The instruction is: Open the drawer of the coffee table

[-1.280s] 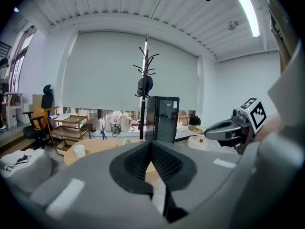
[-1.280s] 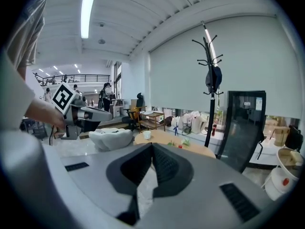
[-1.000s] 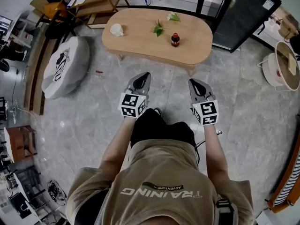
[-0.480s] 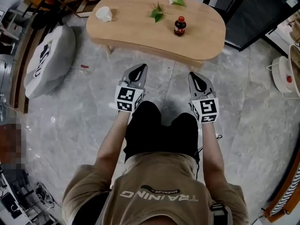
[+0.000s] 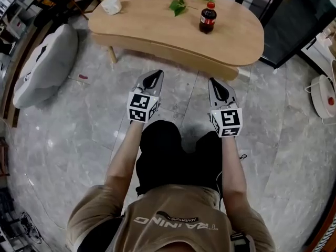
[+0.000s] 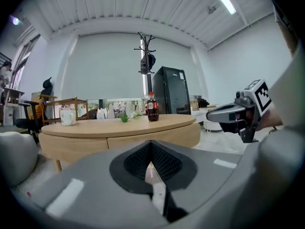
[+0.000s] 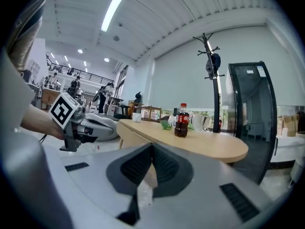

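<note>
Grey stone floor (image 5: 79,135) with low coffee table (image 5: 157,28).
Drawer (image 6: 143,136) shut in table's near face; left gripper (image 5: 153,77) and right gripper (image 5: 217,85) short of table, jaws pressed together on nothing; bottle (image 5: 208,18) and cup (image 5: 111,4) on table top.

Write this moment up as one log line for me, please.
left gripper: shut, empty | right gripper: shut, empty | drawer: closed, untouched | coffee table: ahead, not reached
</note>
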### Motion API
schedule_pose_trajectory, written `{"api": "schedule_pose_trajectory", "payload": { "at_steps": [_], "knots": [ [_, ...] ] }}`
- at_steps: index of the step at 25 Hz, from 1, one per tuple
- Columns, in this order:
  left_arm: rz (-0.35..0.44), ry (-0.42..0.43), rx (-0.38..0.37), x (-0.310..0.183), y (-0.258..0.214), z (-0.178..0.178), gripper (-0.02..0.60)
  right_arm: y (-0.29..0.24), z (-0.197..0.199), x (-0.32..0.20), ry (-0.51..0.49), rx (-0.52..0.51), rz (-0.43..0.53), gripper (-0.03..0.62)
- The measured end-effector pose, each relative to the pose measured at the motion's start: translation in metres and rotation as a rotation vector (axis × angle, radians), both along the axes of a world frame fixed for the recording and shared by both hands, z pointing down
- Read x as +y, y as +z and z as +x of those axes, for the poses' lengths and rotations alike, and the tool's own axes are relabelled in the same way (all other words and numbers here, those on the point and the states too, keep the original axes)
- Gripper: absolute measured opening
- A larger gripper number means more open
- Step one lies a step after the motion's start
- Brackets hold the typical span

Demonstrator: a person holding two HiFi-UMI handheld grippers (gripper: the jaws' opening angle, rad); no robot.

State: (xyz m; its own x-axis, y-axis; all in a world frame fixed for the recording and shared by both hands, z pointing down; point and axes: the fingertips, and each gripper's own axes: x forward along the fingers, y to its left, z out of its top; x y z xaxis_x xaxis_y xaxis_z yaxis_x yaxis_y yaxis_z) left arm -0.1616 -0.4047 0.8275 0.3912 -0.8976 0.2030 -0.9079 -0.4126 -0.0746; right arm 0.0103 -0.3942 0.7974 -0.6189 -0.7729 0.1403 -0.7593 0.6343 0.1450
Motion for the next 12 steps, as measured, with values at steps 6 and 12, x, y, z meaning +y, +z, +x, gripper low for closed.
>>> {"api": "schedule_pose_trajectory", "payload": {
  "at_steps": [6,12],
  "knots": [
    [-0.027,-0.002,0.004,0.018,0.014,-0.004,0.006,0.007,0.006,0.021,0.002,-0.010,-0.023,0.005],
    [-0.024,-0.014,0.040,0.012,0.009,0.004,0.006,0.002,0.013,0.019,0.026,-0.004,-0.018,0.004]
  ]
}}
